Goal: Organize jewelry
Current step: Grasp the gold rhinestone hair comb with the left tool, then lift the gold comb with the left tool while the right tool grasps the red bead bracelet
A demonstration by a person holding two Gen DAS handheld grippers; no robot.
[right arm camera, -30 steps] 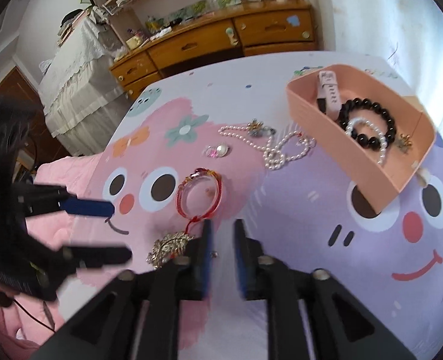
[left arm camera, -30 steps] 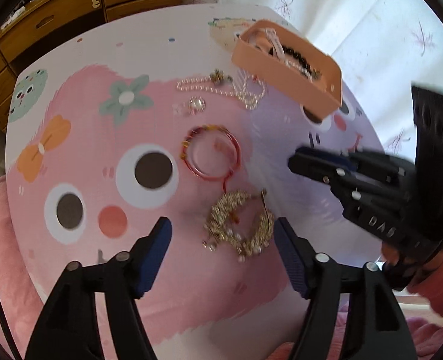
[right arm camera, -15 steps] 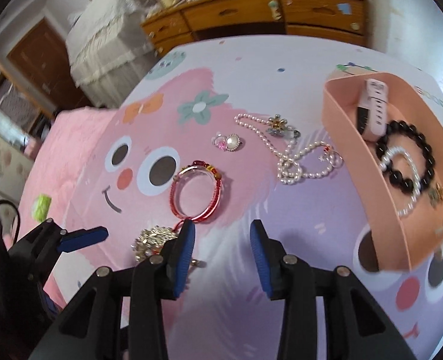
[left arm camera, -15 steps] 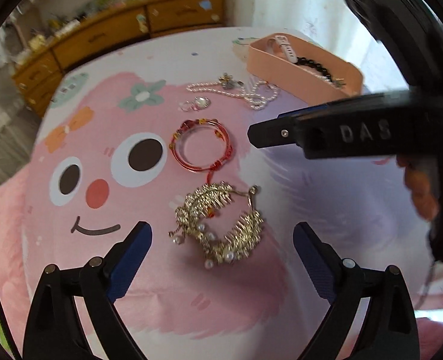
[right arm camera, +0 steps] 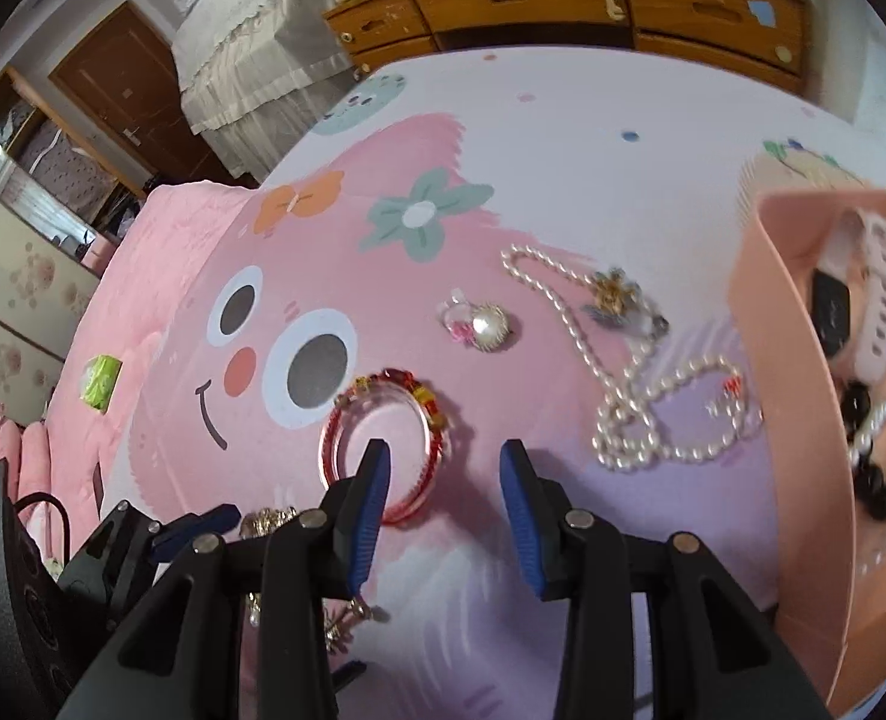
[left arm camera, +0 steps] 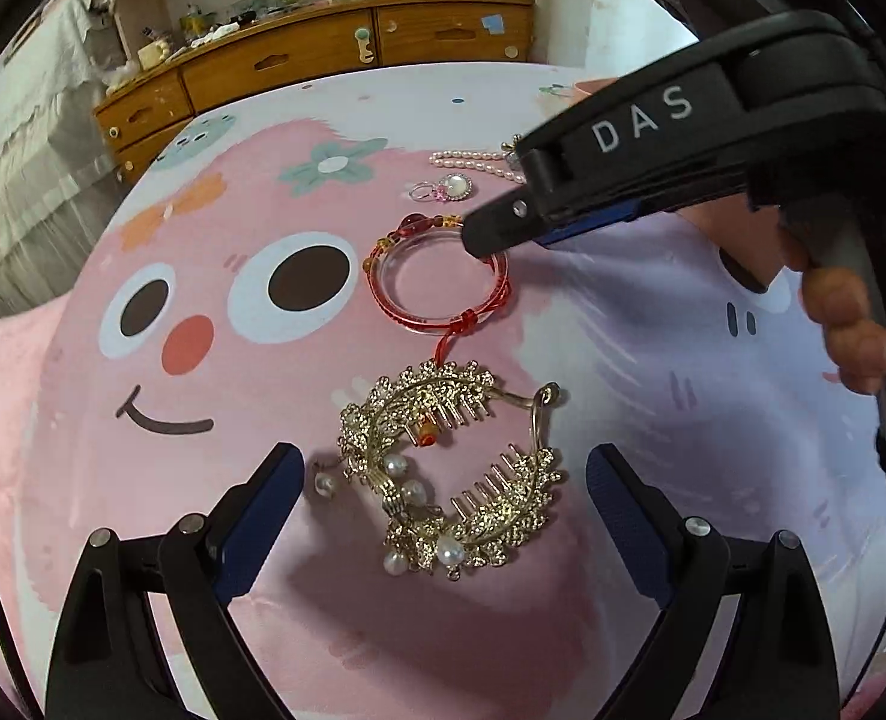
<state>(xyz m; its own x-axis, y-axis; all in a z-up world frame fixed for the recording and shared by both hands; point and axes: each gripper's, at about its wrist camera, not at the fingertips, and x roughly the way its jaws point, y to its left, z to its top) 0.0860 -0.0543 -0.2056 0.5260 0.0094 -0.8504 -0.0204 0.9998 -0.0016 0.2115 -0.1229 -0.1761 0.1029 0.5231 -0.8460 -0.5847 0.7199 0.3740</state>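
Risk: both hand-held grippers, left (left arm camera: 443, 474) and right (right arm camera: 443, 480), gape empty; red bangle (right arm camera: 383, 450)'s cord underlies gold hair comb (left arm camera: 443, 468), may drag.

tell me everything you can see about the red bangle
The red bangle is a clear, glassy-looking ring wrapped with red cord, with red and amber beads strung along its far side and a knot with a short red tail on its near side. It lies flat on the pink cartoon-face cloth. The tail runs to the gold hair comb just in front of it. The right tool straddles its rim, one finger over the inside of the ring, one outside, not yet closed on it.
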